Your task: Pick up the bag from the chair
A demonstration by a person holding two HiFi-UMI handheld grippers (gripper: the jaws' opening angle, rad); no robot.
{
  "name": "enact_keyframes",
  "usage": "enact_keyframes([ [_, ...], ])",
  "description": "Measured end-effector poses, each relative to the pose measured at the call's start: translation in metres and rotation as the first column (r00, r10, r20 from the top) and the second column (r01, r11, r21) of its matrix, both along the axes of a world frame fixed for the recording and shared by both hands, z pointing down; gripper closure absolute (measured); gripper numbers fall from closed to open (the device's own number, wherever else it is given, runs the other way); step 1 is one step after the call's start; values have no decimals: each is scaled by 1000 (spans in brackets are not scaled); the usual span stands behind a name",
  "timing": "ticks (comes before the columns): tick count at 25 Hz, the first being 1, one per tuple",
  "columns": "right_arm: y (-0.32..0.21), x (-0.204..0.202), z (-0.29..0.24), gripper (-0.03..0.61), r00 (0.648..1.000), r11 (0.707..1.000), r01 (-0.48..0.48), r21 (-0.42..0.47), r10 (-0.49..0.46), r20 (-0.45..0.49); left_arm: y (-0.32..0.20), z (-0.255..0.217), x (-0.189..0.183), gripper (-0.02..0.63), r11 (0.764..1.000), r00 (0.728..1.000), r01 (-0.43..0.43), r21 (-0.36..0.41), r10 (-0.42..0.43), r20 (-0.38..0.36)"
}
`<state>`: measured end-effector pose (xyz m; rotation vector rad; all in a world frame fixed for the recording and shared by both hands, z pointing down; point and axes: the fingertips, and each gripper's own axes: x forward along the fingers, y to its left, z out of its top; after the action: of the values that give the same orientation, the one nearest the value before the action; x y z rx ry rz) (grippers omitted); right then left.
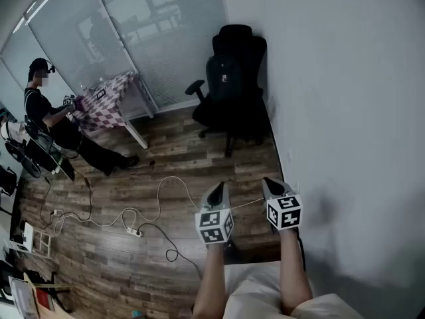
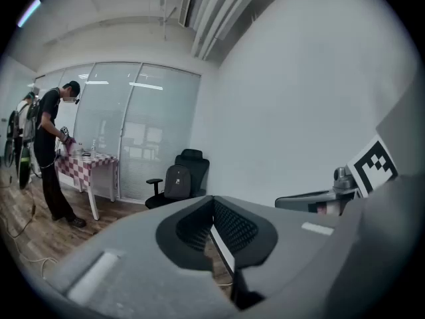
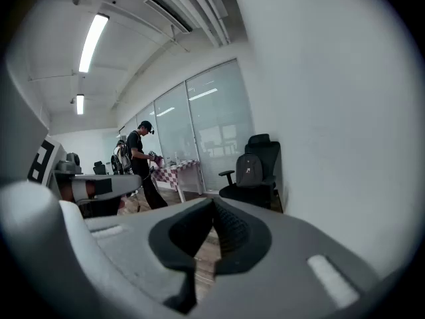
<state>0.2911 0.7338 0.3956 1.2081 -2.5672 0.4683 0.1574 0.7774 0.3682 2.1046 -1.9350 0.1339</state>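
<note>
While both grippers hang near, a person point(image 1: 50, 115) stands far left at a checked bench point(image 1: 109, 98), and cables point(image 1: 158, 198) cross the wooden floor point(image 1: 199, 151). The left gripper point(image 1: 216, 191) and right gripper point(image 1: 272, 185) have jaws pressed together, empty. The dark bag point(image 1: 222, 78), its pale tag unreadable, sits on the black chair point(image 1: 242, 45), far off against the white wall point(image 1: 345, 78).

From head height we look steeply down on the wood floor point(image 1: 133, 178), with the left gripper point(image 1: 216, 189) and right gripper point(image 1: 271, 183) near us at the bottom edge. Each gripper camera faces almost level along its own jaws across the room. All three views share the far chair point(image 1: 232, 92) and, to its left, the checked bench point(image 1: 106, 102).
</note>
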Motion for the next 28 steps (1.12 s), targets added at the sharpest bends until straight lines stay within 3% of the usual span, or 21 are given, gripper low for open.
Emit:
enact_keyframes([
  [9,5,-2,-3,578,1000,1000,17,8,-17,-10,3,-4,-4,607,1000,1000,-2,-4,2,-2],
  [14,-19,-5,-5,578,999,1000,-11,21,10,45,-16,7,-18,607,1000,1000,2,-24,-3,-13],
  [20,-65,-28,7,578,999,1000,-13,-21,13,37,-77,13,-48,607,1000,1000,-17,-27,16,-16],
  [28,-178,-50,8,577,998,996,-70,-53,70,-8,-197,20,-93,607,998,998,-55,-41,54,-21],
])
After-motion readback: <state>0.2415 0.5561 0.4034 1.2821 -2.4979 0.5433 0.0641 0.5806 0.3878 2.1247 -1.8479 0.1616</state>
